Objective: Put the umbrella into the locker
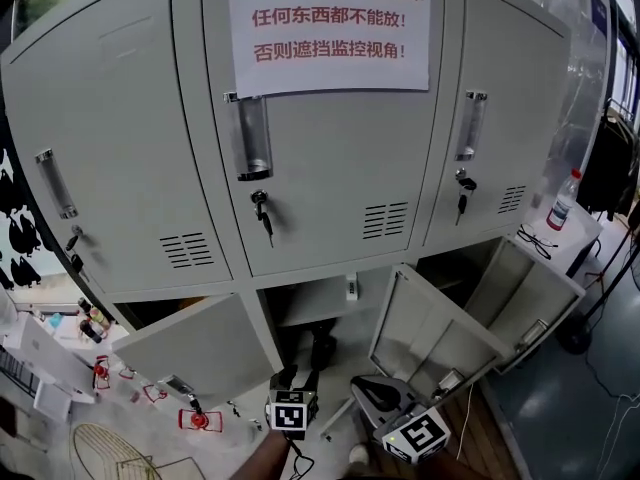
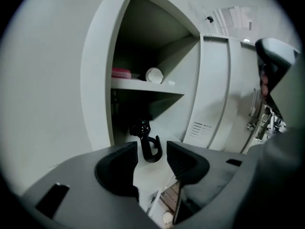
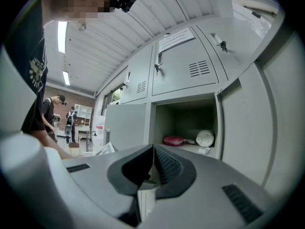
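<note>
A black umbrella (image 1: 322,348) stands inside the open middle lower locker (image 1: 345,298), beneath its shelf. Its hook handle (image 2: 144,128) sticks out of the dark compartment, right in front of my left gripper (image 2: 152,149). That gripper's jaws stand apart and neither pad touches the hook. From above, the left gripper (image 1: 294,378) is just in front of the locker mouth. My right gripper (image 1: 366,394) is beside it on the right. The right gripper (image 3: 153,149) has its jaws together with nothing between them.
The shelf (image 2: 143,86) carries a pink item (image 2: 121,73) and a white round thing (image 2: 154,74). Open doors (image 1: 200,343) (image 1: 430,323) flank the compartment. A paper sign (image 1: 330,28) hangs above. A bottle (image 1: 563,200) stands at right. People (image 3: 50,113) stand far off.
</note>
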Demonstrator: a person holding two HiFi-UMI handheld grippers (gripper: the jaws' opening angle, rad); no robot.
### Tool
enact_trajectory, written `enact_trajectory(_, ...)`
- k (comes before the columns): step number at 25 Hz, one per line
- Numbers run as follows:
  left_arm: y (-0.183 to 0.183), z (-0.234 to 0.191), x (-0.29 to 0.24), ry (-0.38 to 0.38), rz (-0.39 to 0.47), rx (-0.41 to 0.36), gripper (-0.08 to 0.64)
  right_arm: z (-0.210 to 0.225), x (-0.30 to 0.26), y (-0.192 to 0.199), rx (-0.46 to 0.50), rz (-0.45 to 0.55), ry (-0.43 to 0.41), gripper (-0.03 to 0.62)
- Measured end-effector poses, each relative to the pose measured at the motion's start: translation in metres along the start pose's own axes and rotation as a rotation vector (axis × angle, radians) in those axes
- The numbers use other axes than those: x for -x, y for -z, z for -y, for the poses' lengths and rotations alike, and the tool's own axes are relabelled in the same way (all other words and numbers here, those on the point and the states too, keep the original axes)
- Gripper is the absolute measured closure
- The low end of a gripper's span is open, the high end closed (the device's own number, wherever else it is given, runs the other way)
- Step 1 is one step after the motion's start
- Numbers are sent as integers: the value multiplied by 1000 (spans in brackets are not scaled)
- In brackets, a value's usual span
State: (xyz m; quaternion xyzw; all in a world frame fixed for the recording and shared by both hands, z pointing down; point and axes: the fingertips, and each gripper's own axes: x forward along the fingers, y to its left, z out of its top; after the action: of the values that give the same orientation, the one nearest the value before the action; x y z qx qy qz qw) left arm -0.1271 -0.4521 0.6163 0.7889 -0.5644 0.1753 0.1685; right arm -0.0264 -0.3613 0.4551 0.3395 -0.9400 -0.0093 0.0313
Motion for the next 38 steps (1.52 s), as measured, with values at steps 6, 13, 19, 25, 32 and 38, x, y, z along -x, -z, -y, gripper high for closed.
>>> enact_trajectory(6,-36,9,63,-17,145,-31,501,-6,7,-9,20,3,40,560)
enact_trajectory(13,-88,25,140,-6,375,-90,535,-9,18,-31,74,29,95,560)
enact_trajectory(19,-108,25,190,-44,437,-146,537,-17,30,-47,102,61,138,560)
enact_trajectory(25,-114,25,229,-50,470,-146,537,-29,47,-63,134,103,187,563)
enact_trajectory(32,-97,25,251,-65,444,-151,537,-53,63,-61,132,93,177,563)
enact_trajectory(38,-86,39,258,-40,423,-160,537,-69,77,-59,129,82,169,563)
